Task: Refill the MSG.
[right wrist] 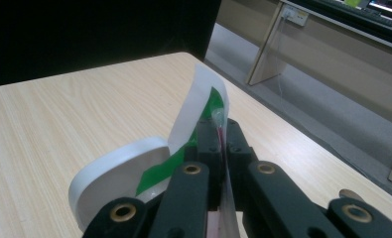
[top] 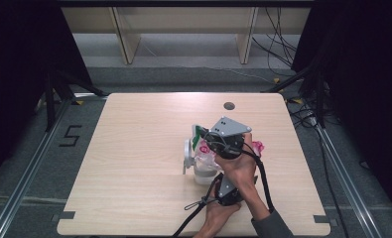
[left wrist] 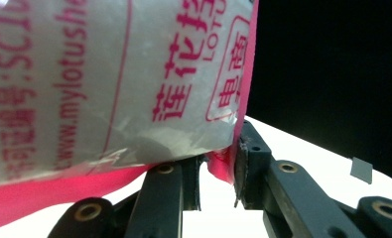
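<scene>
If the two hands draw apart too sharply, the thin clear plastic bag with pink printed lettering (left wrist: 109,84) could tear or slip free, spilling into the white round container (top: 203,173) beneath it on the pale wooden surface (top: 134,148). The left tool (left wrist: 216,168) is clamped on the bag's pink bottom edge. The right tool (right wrist: 222,144) is pressed together on the bag's green-and-white top flap (right wrist: 203,104), so the bag hangs stretched between them, near the surface's middle.

The bag (left wrist: 109,89) is showing clear film with pink-red print and a solid pink edge band. The label (right wrist: 203,111) is showing white with a green patch. The white lid (right wrist: 116,181) is lying plain, without pattern. The desk (top: 144,134) is showing pale wood grain. Both tools are appearing black, the right tool (right wrist: 222,136) with brass-coloured rivets, as is the left tool (left wrist: 218,171).
</scene>
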The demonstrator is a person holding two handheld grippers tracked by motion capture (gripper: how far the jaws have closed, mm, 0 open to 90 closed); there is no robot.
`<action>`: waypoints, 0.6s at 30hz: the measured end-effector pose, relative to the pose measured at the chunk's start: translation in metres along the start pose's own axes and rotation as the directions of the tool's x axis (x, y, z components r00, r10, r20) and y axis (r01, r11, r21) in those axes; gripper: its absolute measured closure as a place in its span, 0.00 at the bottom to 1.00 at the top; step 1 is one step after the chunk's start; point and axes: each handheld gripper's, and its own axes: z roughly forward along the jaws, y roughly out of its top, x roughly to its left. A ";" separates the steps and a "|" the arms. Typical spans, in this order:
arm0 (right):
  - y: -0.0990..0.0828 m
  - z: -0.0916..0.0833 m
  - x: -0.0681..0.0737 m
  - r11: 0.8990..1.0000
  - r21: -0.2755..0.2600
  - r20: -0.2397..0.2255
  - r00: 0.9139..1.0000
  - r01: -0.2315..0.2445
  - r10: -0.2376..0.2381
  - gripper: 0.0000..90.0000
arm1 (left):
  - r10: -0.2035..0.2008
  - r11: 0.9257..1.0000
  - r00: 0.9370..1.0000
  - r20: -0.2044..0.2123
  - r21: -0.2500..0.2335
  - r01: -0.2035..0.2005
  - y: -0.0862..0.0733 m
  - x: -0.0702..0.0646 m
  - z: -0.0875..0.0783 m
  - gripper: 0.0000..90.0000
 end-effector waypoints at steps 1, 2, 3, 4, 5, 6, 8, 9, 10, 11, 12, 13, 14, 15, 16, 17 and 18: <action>0.000 0.000 0.000 1.000 -0.011 0.024 1.000 0.007 -0.007 1.00 | 0.001 1.000 1.000 0.000 0.001 -0.001 0.000 0.000 0.000 0.83; 0.000 -0.001 0.000 1.000 -0.008 0.021 1.000 -0.004 0.004 1.00 | 0.002 1.000 1.000 -0.001 0.002 -0.002 0.000 0.000 0.000 0.83; 0.000 -0.001 0.000 1.000 -0.008 0.019 1.000 -0.007 0.007 1.00 | 0.004 1.000 1.000 0.001 0.002 -0.004 0.000 0.000 0.000 0.83; 0.000 -0.001 0.002 1.000 -0.007 0.019 1.000 -0.015 0.015 1.00 | 0.003 1.000 1.000 0.000 0.002 -0.003 0.000 0.000 0.000 0.83; 0.000 -0.001 0.001 1.000 -0.011 0.020 1.000 0.006 -0.005 1.00 | -0.013 1.000 1.000 -0.005 -0.015 0.013 0.000 -0.001 0.001 0.83; 0.000 -0.001 0.002 1.000 -0.007 0.021 1.000 -0.011 0.011 1.00 | 0.004 1.000 1.000 0.001 0.002 -0.004 0.000 0.000 0.000 0.83; 0.000 -0.001 0.000 1.000 -0.010 0.021 1.000 -0.003 0.004 1.00 | 0.005 1.000 1.000 0.000 0.006 -0.005 0.000 0.000 -0.001 0.83; 0.000 -0.001 0.000 1.000 -0.015 0.021 1.000 0.004 -0.004 1.00 | 0.005 1.000 1.000 -0.001 0.005 -0.005 0.000 0.000 -0.001 0.83; 0.000 -0.001 0.001 1.000 -0.015 0.022 1.000 0.001 -0.001 1.00 | -0.002 1.000 1.000 -0.005 -0.010 0.002 0.000 -0.001 0.000 0.83; 0.001 -0.001 0.001 1.000 -0.009 0.013 1.000 0.010 -0.010 1.00 | -0.031 0.999 1.000 0.000 -0.036 0.031 0.000 -0.002 0.002 0.83; 0.001 0.000 0.001 1.000 -0.006 0.010 1.000 0.016 -0.016 1.00 | -0.040 0.998 0.999 -0.003 -0.042 0.039 0.000 -0.003 0.002 0.83; 0.001 0.000 -0.001 0.999 -0.012 0.026 0.999 0.031 -0.031 1.00 | -0.031 0.999 1.000 0.002 -0.035 0.031 0.000 -0.002 0.002 0.83; 0.001 0.001 -0.001 0.999 -0.017 0.025 0.999 0.043 -0.043 1.00 | -0.026 0.999 1.000 -0.012 -0.033 0.026 0.000 -0.002 0.002 0.83; 0.000 0.000 0.000 1.000 -0.008 0.019 1.000 0.022 -0.022 1.00 | -0.001 1.000 1.000 -0.006 -0.009 0.000 0.000 -0.001 0.000 0.83; 0.001 0.000 0.000 0.999 -0.017 0.026 0.999 0.028 -0.028 1.00 | -0.001 1.000 1.000 -0.006 -0.009 0.001 0.000 -0.001 0.000 0.83; 0.001 -0.001 0.001 1.000 -0.010 0.011 1.000 0.017 -0.017 1.00 | -0.023 0.999 1.000 -0.003 -0.022 0.023 0.001 -0.002 0.000 0.83; 0.001 -0.002 0.002 1.000 -0.006 0.011 1.000 -0.003 0.003 1.00 | 0.006 1.000 1.000 0.008 0.003 -0.006 0.001 0.000 -0.001 0.83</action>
